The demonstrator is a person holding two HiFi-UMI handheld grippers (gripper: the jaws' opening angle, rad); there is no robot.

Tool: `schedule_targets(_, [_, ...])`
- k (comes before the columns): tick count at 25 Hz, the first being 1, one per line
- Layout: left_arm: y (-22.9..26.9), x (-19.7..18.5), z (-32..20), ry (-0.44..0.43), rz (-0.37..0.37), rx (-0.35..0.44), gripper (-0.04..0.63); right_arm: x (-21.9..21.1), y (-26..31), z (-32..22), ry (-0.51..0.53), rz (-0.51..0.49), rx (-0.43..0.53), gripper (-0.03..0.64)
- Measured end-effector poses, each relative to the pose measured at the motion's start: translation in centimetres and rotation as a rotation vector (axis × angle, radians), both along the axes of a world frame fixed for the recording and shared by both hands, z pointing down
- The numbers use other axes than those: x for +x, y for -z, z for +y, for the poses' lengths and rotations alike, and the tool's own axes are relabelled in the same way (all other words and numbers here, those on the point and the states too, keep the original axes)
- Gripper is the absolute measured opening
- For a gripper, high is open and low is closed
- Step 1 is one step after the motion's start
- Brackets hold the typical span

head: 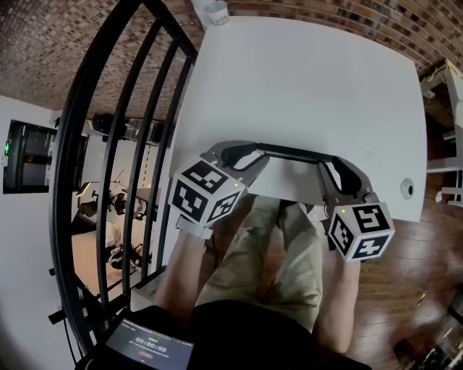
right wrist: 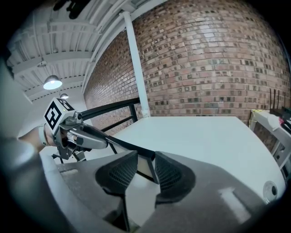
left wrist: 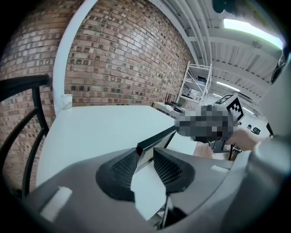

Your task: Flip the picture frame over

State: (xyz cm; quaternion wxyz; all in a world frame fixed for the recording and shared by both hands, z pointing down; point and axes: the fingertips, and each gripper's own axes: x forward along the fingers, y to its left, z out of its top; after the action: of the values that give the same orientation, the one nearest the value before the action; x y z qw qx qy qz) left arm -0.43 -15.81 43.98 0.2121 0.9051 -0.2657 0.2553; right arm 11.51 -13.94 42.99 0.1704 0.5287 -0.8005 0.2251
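Left claw (left wrist: 145, 155) is clamped on the frame (head: 289, 151). The frame's corner is pinched between both pads, jaws only as far apart as the frame is thick. Right claw (right wrist: 146, 159) same deal on the opposite end, pads tight on that corner. I see the frame spanning straight between the two claws, black edge up, pale face toward the person. Can't tell if its lower edge touches the table (head: 304, 87). Table stretches out ahead of both claws. Cup (head: 215, 10) well ahead of the left claw, at the far corner. Person's legs (head: 282, 253) below and behind the claws.
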Motion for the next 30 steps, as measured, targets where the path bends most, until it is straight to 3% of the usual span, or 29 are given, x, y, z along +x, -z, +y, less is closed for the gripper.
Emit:
schedule_targets(17, [-0.9,1.4,-3.5,-0.008,-0.054,0.054,0.132,1.0,-1.1,-3.2,-0.002,0.061,0.051,0.103])
schedule_targets(30, [-3.5,2.0,-5.2,-0.017,-0.061,-0.011,0.132,1.6,-4.2,-5.2,-0.014,0.057,-0.006,0.106])
